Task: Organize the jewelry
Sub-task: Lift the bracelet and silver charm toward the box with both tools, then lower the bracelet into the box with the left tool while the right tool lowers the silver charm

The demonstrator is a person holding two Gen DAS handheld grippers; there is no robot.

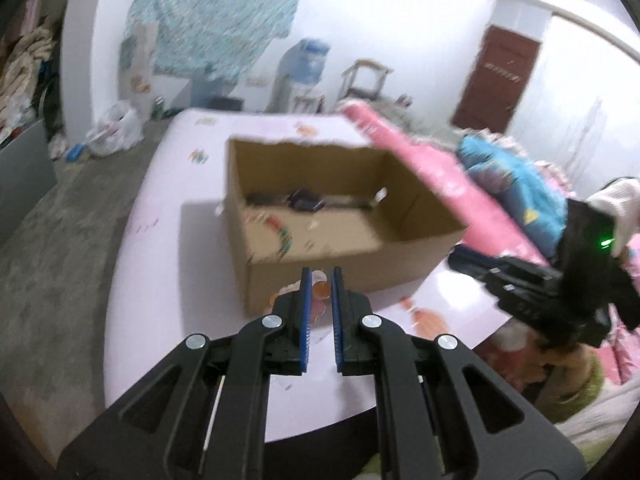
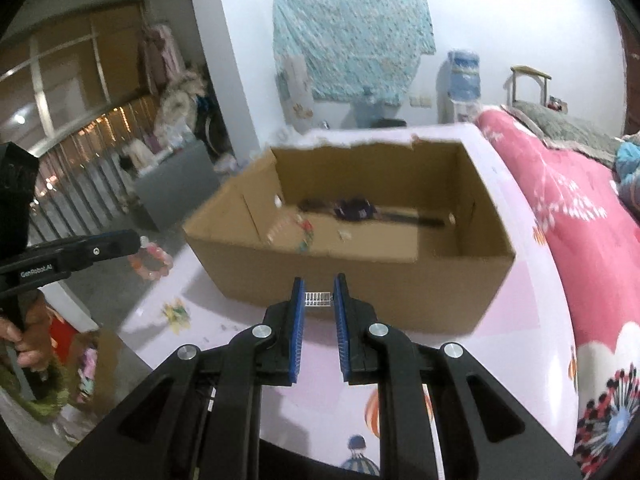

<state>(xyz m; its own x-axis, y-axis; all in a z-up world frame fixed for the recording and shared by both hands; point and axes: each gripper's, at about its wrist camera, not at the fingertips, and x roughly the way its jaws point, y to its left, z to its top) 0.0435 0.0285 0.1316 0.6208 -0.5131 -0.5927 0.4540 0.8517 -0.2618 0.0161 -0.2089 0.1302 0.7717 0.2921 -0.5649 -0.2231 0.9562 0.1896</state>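
An open cardboard box (image 1: 352, 270) (image 2: 400, 292) stands on the pale pink table (image 1: 160, 240) (image 2: 524, 304). Inside it lie a dark watch (image 1: 306, 200) (image 2: 356, 208) and a coloured bead bracelet (image 1: 282, 234) (image 2: 306, 236). My left gripper (image 1: 320, 280) (image 2: 136, 242) hovers before the box's near left corner, shut on a pink and orange bead bracelet (image 1: 322, 290) (image 2: 154, 260) that hangs from its tips. In front of the box's near wall, my right gripper (image 2: 319, 286) (image 1: 460, 258) is shut on a small silver linked bracelet (image 2: 318, 299).
A pink flowered quilt (image 1: 420, 168) (image 2: 580, 220) lies along the table's right side, with blue bedding (image 1: 516, 184) behind it. A gloved hand (image 1: 616, 200) holds the right tool and a bare hand (image 2: 22, 340) the left. A grey floor (image 1: 48, 260) lies left of the table.
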